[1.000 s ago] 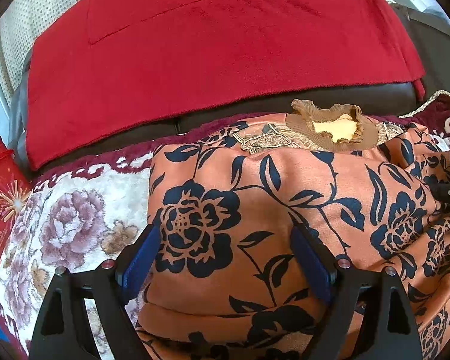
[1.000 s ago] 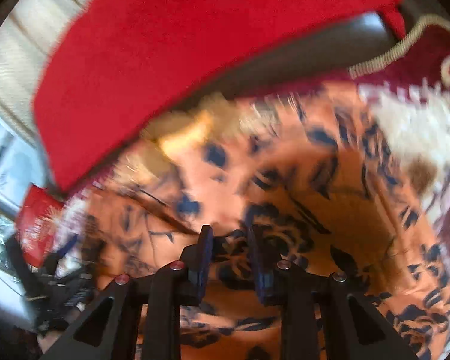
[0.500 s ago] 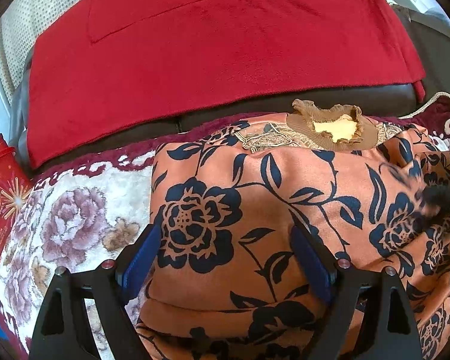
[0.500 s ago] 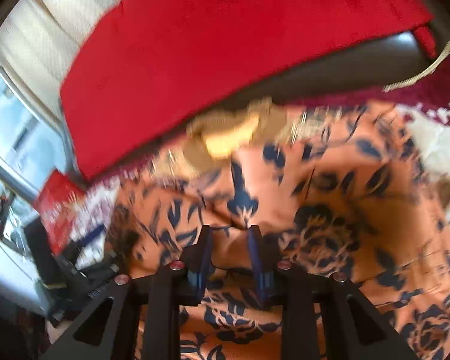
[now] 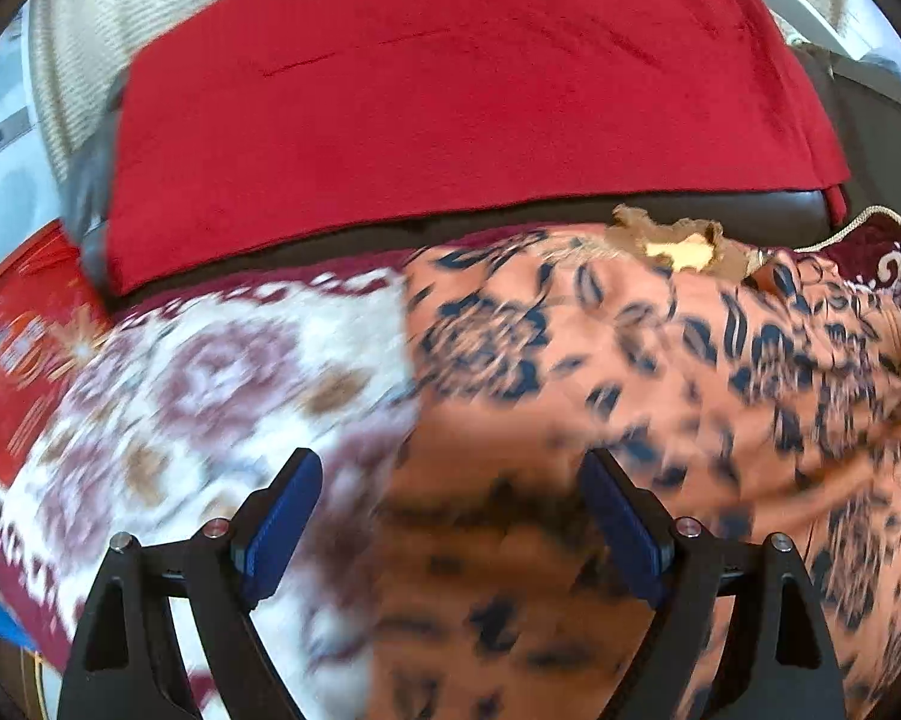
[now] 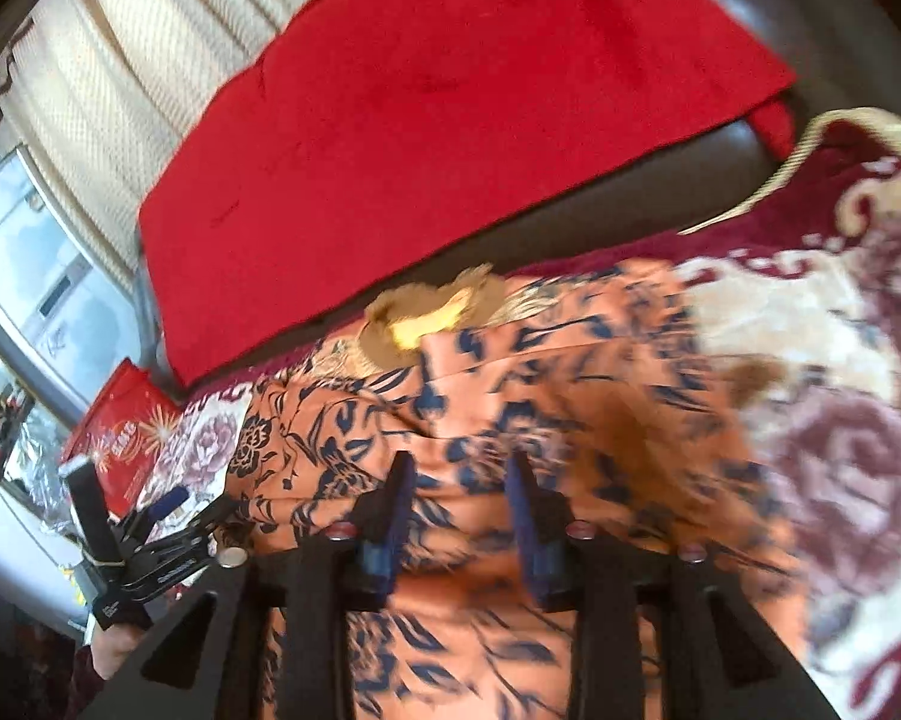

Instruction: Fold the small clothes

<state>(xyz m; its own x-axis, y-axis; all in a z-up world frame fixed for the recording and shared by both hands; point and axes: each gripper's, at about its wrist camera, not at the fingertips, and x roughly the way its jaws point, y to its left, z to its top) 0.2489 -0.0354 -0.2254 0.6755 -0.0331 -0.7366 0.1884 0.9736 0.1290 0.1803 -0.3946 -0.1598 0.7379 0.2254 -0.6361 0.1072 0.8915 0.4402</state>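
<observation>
Since a second ago the right gripper (image 6: 459, 474) has let go of the fold of the orange floral top (image 6: 510, 420) it was pinching; its jaws are opening, with nothing pressed between the blue pads. Over the same second the left gripper (image 5: 450, 480) has slid leftward, so the top's edge now lies between its wide-apart fingers, untouched. That top (image 5: 660, 390) lies on the flowered blanket (image 5: 210, 372), collar (image 5: 678, 240) toward the red cloth (image 5: 450, 108) on the sofa back
</observation>
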